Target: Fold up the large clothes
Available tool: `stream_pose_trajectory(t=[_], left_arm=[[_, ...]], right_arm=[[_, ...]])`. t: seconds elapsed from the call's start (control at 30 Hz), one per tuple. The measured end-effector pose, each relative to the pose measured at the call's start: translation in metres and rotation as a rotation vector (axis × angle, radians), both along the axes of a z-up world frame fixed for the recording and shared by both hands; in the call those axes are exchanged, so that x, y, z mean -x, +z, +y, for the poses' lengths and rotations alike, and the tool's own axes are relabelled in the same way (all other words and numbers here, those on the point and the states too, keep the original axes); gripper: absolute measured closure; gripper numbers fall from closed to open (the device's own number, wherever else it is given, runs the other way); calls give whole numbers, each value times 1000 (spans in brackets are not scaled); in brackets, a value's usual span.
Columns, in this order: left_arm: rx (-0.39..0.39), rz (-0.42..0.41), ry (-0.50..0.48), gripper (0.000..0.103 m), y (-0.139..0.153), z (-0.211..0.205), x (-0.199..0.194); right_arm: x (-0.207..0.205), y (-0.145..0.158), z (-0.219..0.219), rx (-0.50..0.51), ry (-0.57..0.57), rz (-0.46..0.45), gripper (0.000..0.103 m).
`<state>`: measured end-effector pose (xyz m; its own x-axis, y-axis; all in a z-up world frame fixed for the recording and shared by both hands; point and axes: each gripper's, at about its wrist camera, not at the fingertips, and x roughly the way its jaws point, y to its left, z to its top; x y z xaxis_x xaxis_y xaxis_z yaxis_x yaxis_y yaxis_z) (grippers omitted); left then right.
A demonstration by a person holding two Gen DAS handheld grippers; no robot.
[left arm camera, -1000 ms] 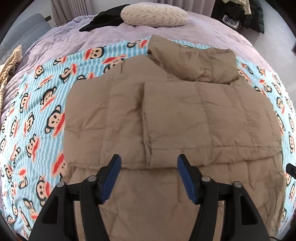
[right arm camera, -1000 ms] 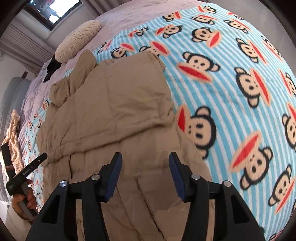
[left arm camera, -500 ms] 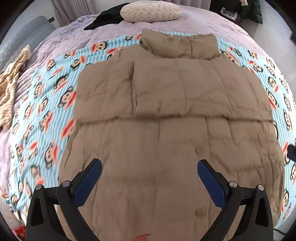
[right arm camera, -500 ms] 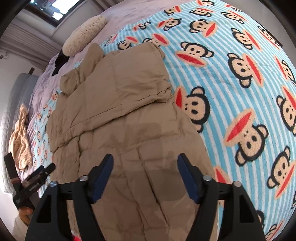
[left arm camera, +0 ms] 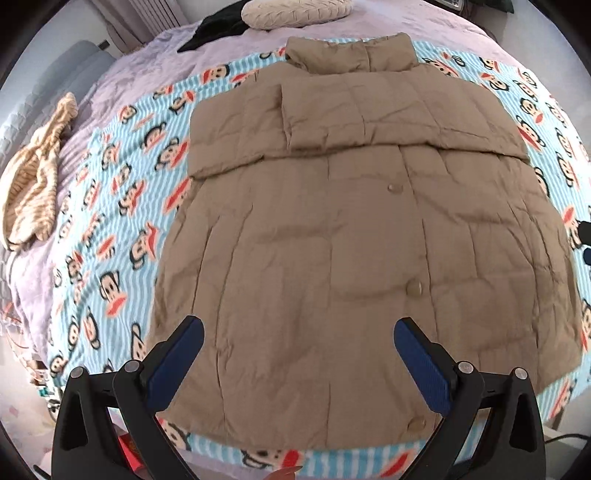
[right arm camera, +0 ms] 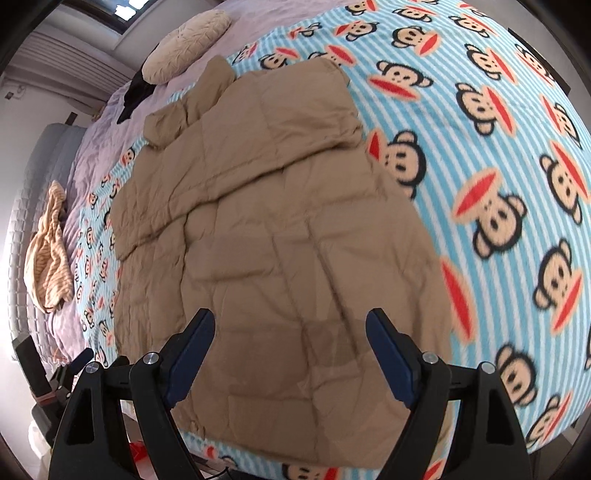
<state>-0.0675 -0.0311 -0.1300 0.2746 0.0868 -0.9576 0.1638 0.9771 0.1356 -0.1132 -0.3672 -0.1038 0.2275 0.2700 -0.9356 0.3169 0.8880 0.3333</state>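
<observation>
A tan quilted coat (left arm camera: 332, 229) lies flat on a monkey-print blanket (left arm camera: 110, 221), collar at the far end, both sleeves folded across the chest, hem toward me. It also shows in the right wrist view (right arm camera: 266, 229). My left gripper (left arm camera: 298, 332) is open and empty, above the coat's lower part near the hem. My right gripper (right arm camera: 290, 325) is open and empty, above the coat's hem on its right side. The left gripper shows at the right wrist view's lower left edge.
The blanket (right arm camera: 498, 184) covers a lilac bed (left arm camera: 129, 74). A cream round pillow (left arm camera: 295, 13) and a black garment (left arm camera: 218, 31) lie at the far end. A striped beige garment (left arm camera: 33, 177) lies at the bed's left side. The bed's near edge is just below the hem.
Both grippers have pulled back toward the hem and risen, so more of the coat shows. Both have opened wider. The coat has not moved.
</observation>
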Motion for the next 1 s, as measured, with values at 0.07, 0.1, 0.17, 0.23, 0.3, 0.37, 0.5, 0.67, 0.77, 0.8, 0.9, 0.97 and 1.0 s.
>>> stream_pose_trajectory(t=[0.07,0.1,0.17,0.23,0.3,0.37,0.5,0.67,0.77,0.8,0.9,0.97,1.0], left_arm=[[-6,-14,9,0,2,11,5],[-8,-27,16,0,5,18,10],[6,-31,26,0,7,34,15],[32,-20,28,0,7,53,22],[48,-14,14,0,6,69,29],[27,-11,4,0,4,81,37],[17,1,-6,0,1,99,49],[47,0,-5,0,1,106,53],[69,4,-21,0,2,107,55],[70,5,-28,0,2,106,55],[74,8,-25,0,2,105,57],[89,5,-13,0,3,105,59],[93,4,-3,0,3,105,61]], right_arm=[[8,1,12,5,-11,7,17],[11,1,17,4,-16,10,17],[20,1,33,-5,-18,13,16],[27,2,47,-5,-16,15,16],[35,3,61,-11,-19,11,16],[44,4,74,-20,-32,3,16],[61,6,92,-39,-57,-13,0],[78,12,104,-28,-81,-28,0],[90,15,102,-40,-117,-21,0],[92,16,101,-44,-124,-18,0],[104,12,98,-52,-142,20,0],[109,7,96,-80,-147,51,0],[109,6,93,-93,-152,60,0]])
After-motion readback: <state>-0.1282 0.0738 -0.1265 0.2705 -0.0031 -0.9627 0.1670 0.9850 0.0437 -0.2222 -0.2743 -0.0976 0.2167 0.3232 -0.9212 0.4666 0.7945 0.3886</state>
